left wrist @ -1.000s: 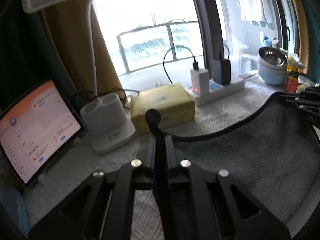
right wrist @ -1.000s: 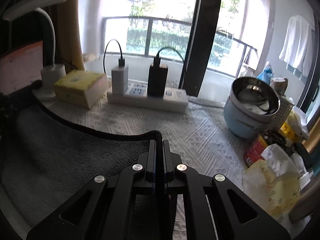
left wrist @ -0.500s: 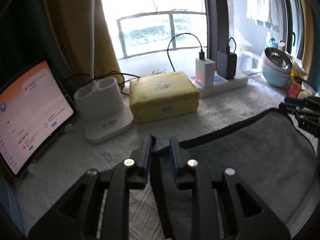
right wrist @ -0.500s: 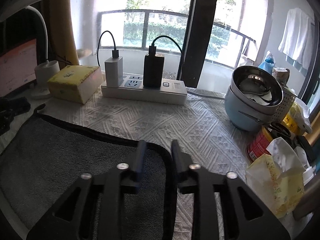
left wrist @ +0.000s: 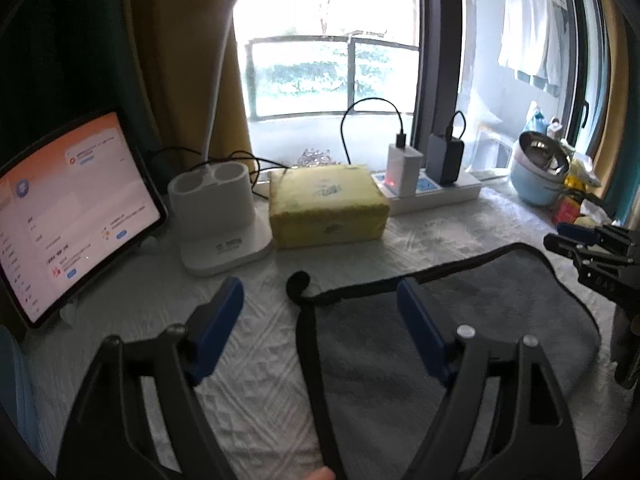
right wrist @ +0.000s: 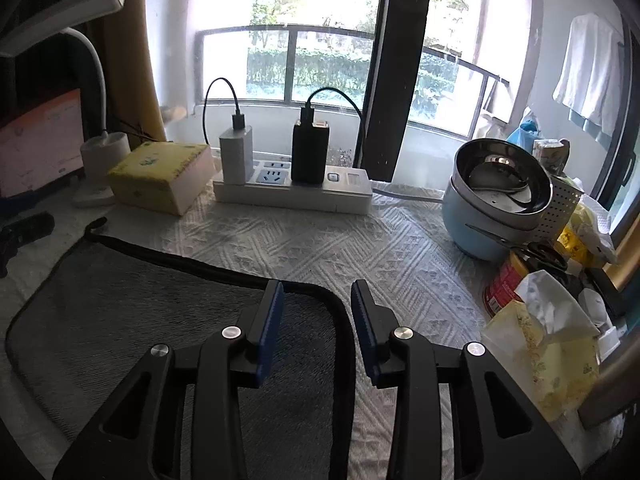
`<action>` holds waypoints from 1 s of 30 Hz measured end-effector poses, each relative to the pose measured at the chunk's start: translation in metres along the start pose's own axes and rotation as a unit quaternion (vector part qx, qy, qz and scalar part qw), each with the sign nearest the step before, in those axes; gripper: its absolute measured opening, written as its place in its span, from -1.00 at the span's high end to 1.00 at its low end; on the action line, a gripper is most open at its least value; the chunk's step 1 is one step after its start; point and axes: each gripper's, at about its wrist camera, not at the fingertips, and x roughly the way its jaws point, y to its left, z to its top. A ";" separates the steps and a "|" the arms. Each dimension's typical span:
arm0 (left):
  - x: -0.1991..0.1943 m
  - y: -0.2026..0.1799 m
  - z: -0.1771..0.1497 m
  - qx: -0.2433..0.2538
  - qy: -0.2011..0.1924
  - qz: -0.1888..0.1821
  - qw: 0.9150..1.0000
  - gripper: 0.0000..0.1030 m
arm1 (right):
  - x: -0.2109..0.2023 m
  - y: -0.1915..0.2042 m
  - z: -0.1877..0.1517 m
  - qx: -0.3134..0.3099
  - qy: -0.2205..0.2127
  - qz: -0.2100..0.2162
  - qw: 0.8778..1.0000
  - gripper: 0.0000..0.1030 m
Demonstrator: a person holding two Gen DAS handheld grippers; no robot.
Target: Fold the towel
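A dark grey towel (left wrist: 460,320) with a black hem lies flat on the white patterned tablecloth (left wrist: 260,360); it also shows in the right wrist view (right wrist: 140,312). My left gripper (left wrist: 320,300) is open wide above the towel's far left corner, where a small black loop (left wrist: 298,282) sticks out. My right gripper (right wrist: 317,300) is open above the towel's far right corner, its jaws either side of the hem. Neither holds the cloth. The right gripper also appears at the right edge of the left wrist view (left wrist: 592,248).
Behind the towel stand a yellow tissue pack (left wrist: 326,206), a white lamp base (left wrist: 220,216), a tablet (left wrist: 68,208) at the left and a white power strip with chargers (right wrist: 292,188). A blue pot with a steel bowl (right wrist: 496,204), a red can and tissues (right wrist: 540,344) crowd the right.
Both grippers were shut on the towel's far corners a second ago. They opened and let go, the towel now lies flat, and both grippers have drawn back a little.
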 end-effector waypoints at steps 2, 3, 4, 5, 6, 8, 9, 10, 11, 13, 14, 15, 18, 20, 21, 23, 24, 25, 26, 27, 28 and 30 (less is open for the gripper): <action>-0.008 0.001 -0.003 -0.005 -0.003 -0.005 1.000 -0.57 | -0.008 0.000 -0.001 0.002 -0.002 0.003 1.000 0.27; -0.012 0.001 -0.004 -0.005 -0.004 -0.006 1.000 -0.57 | -0.011 0.000 -0.002 0.003 -0.003 0.005 1.000 0.27; -0.017 0.001 -0.006 -0.007 -0.005 -0.008 1.000 -0.57 | -0.015 0.000 -0.003 0.004 -0.005 0.005 1.000 0.27; -0.021 0.001 -0.007 -0.008 -0.007 -0.009 1.000 -0.57 | -0.019 0.000 -0.003 0.005 -0.006 0.007 1.000 0.27; -0.026 0.001 -0.008 -0.009 -0.008 -0.011 1.000 -0.57 | -0.022 0.001 -0.004 0.005 -0.007 0.008 1.000 0.26; -0.037 0.000 -0.012 -0.013 -0.012 -0.014 1.000 -0.57 | -0.030 0.002 -0.005 0.006 -0.011 0.010 1.000 0.26; -0.041 -0.001 -0.013 -0.015 -0.015 -0.016 1.000 -0.57 | -0.034 0.003 -0.006 0.007 -0.013 0.012 1.000 0.26; -0.045 -0.002 -0.015 -0.016 -0.016 -0.017 1.000 -0.57 | -0.037 0.004 -0.007 0.007 -0.015 0.013 1.000 0.26; -0.049 -0.003 -0.016 -0.015 -0.017 -0.019 1.000 -0.57 | -0.042 0.005 -0.008 0.008 -0.017 0.016 1.000 0.26; -0.057 -0.006 -0.018 -0.013 -0.021 -0.024 0.999 -0.57 | -0.050 0.007 -0.010 0.008 -0.021 0.018 1.000 0.26; -0.062 -0.007 -0.020 -0.014 -0.023 -0.027 0.999 -0.57 | -0.053 0.008 -0.011 0.008 -0.022 0.019 1.000 0.26; -0.067 -0.009 -0.021 -0.014 -0.025 -0.029 0.999 -0.57 | -0.056 0.009 -0.011 0.008 -0.024 0.021 0.999 0.26; -0.079 -0.013 -0.023 -0.014 -0.034 -0.031 0.999 -0.57 | -0.067 0.013 -0.013 0.009 -0.029 0.026 0.999 0.26; -0.085 -0.015 -0.023 -0.014 -0.037 -0.034 0.999 -0.57 | -0.073 0.015 -0.015 0.010 -0.032 0.029 0.999 0.26; -0.089 -0.016 -0.024 -0.014 -0.038 -0.036 0.999 -0.57 | -0.077 0.016 -0.016 0.012 -0.034 0.030 0.999 0.26; -0.097 -0.019 -0.026 -0.013 -0.043 -0.038 0.998 -0.57 | -0.083 0.017 -0.018 0.014 -0.037 0.033 0.999 0.26; -0.101 -0.020 -0.027 -0.012 -0.045 -0.039 0.998 -0.57 | -0.086 0.019 -0.018 0.015 -0.038 0.035 0.999 0.26; -0.106 -0.022 -0.028 -0.012 -0.048 -0.039 0.998 -0.57 | -0.090 0.019 -0.019 0.016 -0.039 0.037 0.998 0.25; -0.110 -0.023 -0.029 -0.012 -0.050 -0.040 0.998 -0.57 | -0.092 0.020 -0.020 0.017 -0.039 0.038 0.998 0.25; -0.115 -0.024 -0.030 -0.012 -0.053 -0.040 0.998 -0.57 | -0.095 0.021 -0.021 0.017 -0.040 0.039 0.998 0.25; -0.118 -0.025 -0.032 -0.012 -0.055 -0.040 0.998 -0.57 | -0.099 0.022 -0.022 0.017 -0.042 0.040 0.998 0.25; -0.125 -0.026 -0.035 -0.013 -0.058 -0.039 0.997 -0.57 | -0.106 0.023 -0.023 0.018 -0.046 0.040 0.998 0.25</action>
